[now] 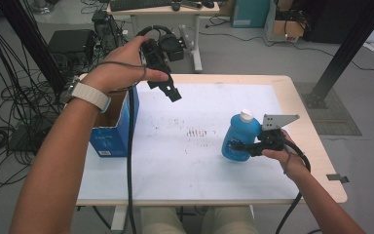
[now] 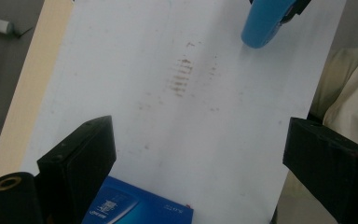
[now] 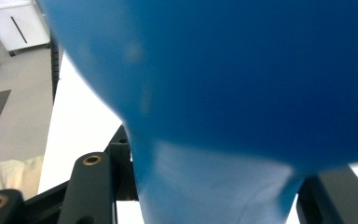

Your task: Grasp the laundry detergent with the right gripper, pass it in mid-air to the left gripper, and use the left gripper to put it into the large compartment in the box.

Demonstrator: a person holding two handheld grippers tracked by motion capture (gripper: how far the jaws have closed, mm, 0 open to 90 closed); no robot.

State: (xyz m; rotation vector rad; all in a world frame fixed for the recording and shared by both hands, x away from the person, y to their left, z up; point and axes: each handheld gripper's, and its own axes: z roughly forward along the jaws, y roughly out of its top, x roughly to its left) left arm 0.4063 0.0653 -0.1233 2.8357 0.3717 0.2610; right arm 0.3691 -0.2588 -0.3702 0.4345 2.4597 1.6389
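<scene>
The right claw (image 1: pixel 241 146) grips the blue bottle (image 1: pixel 238 136) low on its body, apparently just off the desk (image 1: pixel 195 165) at its right side. The left claw (image 1: pixel 168 87) hangs open and empty above the box (image 1: pixel 112 131). Next, likely: carry the bottle over into the box.

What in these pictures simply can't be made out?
- Inside of the blue box: in the high view the left forearm covers its opening.
- Label of the blue bottle: too small in the high view, a blur in the right gripper view.
- Bottle's top: cut off by the upper edge in the left gripper view.
- Print on the box: too blurred there.
</scene>
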